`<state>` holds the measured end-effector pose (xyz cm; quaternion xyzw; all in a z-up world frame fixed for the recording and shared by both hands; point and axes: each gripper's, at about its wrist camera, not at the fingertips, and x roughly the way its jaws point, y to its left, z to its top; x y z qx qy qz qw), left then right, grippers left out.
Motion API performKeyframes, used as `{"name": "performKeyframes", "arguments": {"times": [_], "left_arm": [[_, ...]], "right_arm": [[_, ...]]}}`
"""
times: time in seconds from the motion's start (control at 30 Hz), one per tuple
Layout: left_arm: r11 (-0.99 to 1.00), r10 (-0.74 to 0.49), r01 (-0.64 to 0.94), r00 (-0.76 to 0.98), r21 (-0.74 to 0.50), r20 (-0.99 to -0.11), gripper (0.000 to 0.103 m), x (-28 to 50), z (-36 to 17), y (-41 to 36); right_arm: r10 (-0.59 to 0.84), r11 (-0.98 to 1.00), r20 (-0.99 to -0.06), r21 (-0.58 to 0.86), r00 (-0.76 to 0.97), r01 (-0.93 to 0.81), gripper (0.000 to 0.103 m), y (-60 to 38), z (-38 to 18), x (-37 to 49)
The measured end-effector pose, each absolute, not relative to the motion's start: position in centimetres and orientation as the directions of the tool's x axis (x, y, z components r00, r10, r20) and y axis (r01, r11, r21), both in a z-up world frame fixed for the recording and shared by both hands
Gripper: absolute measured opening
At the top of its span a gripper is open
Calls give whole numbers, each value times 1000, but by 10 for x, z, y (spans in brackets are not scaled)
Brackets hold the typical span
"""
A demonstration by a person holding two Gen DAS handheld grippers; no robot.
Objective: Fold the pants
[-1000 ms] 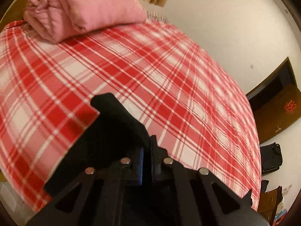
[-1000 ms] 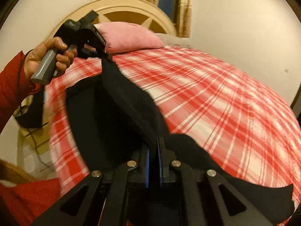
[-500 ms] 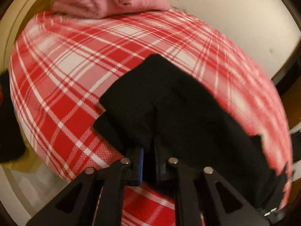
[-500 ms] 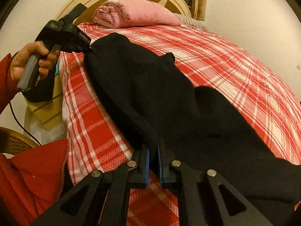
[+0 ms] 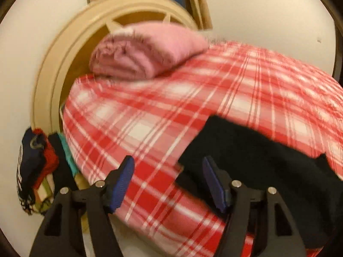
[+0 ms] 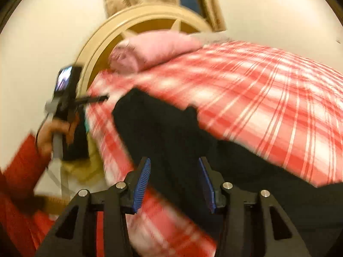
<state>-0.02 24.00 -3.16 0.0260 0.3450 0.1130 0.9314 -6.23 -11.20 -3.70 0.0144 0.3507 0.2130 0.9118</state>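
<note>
The black pants (image 5: 268, 162) lie spread on the red plaid bed cover, also in the right wrist view (image 6: 175, 132). My left gripper (image 5: 168, 182) is open and empty above the bed's near edge, the pants' corner just right of its right finger. My right gripper (image 6: 174, 182) is open and empty, hovering over the pants' near edge. The left gripper also shows in the right wrist view (image 6: 103, 99), held by a hand at the bed's left side, clear of the cloth.
A folded pink blanket (image 5: 145, 51) lies at the head of the bed by the cream headboard (image 5: 55, 68). The red plaid cover (image 5: 235, 90) spans the bed. Clothes (image 5: 34, 167) hang at the bed's left side.
Both grippers have opened and let go of the pants, which now lie on the bed. Both have drawn back toward the near edge; the views are blurred by motion.
</note>
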Motion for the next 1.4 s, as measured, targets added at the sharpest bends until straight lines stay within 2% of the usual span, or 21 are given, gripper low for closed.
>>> {"name": "performKeyframes", "arguments": {"times": [0.1, 0.2, 0.27, 0.3, 0.33, 0.4, 0.53, 0.67, 0.73, 0.8, 0.9, 0.97, 1.0, 1.03, 1.1, 1.17, 1.3, 1.4], "left_arm": [[984, 176, -152, 754, 92, -633, 69, 11, -36, 221], [982, 186, -137, 745, 126, -640, 69, 24, -54, 195], [980, 199, -138, 733, 145, -651, 69, 29, -64, 186], [980, 198, -137, 723, 144, -661, 69, 29, -69, 182], [981, 194, -135, 716, 140, -671, 69, 27, -74, 181], [979, 202, -139, 696, 147, -688, 70, 26, -82, 178], [964, 259, -232, 703, 131, -663, 91, 17, -91, 184], [961, 217, -277, 700, 22, -680, 98, 13, -98, 199], [959, 219, -281, 699, 19, -681, 102, 12, -99, 201], [960, 225, -278, 697, 33, -681, 103, 12, -99, 200], [961, 229, -274, 686, 47, -691, 103, 13, -98, 199], [960, 224, -277, 679, 39, -699, 103, 15, -98, 201], [960, 220, -280, 676, 31, -703, 103, 15, -98, 202], [959, 215, -282, 674, 23, -707, 103, 16, -98, 203], [958, 208, -288, 670, 9, -712, 103, 16, -99, 205], [956, 208, -295, 670, 1, -713, 103, 16, -99, 205], [953, 229, -301, 671, 23, -705, 103, 15, -99, 201], [954, 242, -296, 668, 47, -704, 103, 16, -98, 199]], "right_arm": [[409, 912, -612, 245, 677, -329, 47, -113, -33, -14], [384, 921, -655, 230, 651, -313, 47, -95, -50, 39], [359, 930, -695, 210, 623, -302, 37, -82, -65, 58], [350, 932, -724, 206, 595, -298, 21, -75, -73, 68], [353, 930, -748, 214, 562, -300, 16, -70, -82, 75], [314, 942, -780, 184, 541, -281, 15, -63, -95, 84], [268, 962, -784, 183, 559, -204, 15, -66, -99, 98], [306, 952, -771, 267, 558, -153, 15, -76, -108, 110], [321, 945, -759, 299, 567, -135, 14, -79, -104, 110], [338, 934, -706, 335, 622, -126, 14, -93, -84, 97], [262, 950, -599, 299, 757, -93, 22, -138, -38, 62], [190, 953, -583, 302, 790, -7, 47, -188, -18, 39], [140, 950, -584, 307, 800, 57, 68, -218, -13, 28], [65, 944, -596, 297, 801, 145, 72, -251, -9, 15], [-105, 912, -649, 238, 753, 333, 72, -315, -9, -6], [-213, 843, -722, 205, 659, 498, 72, -369, -19, -20], [-229, 715, -827, 215, 513, 666, 72, -437, -55, -28], [-275, 738, -864, 92, 423, 668, 72, -434, -80, -15]]}}
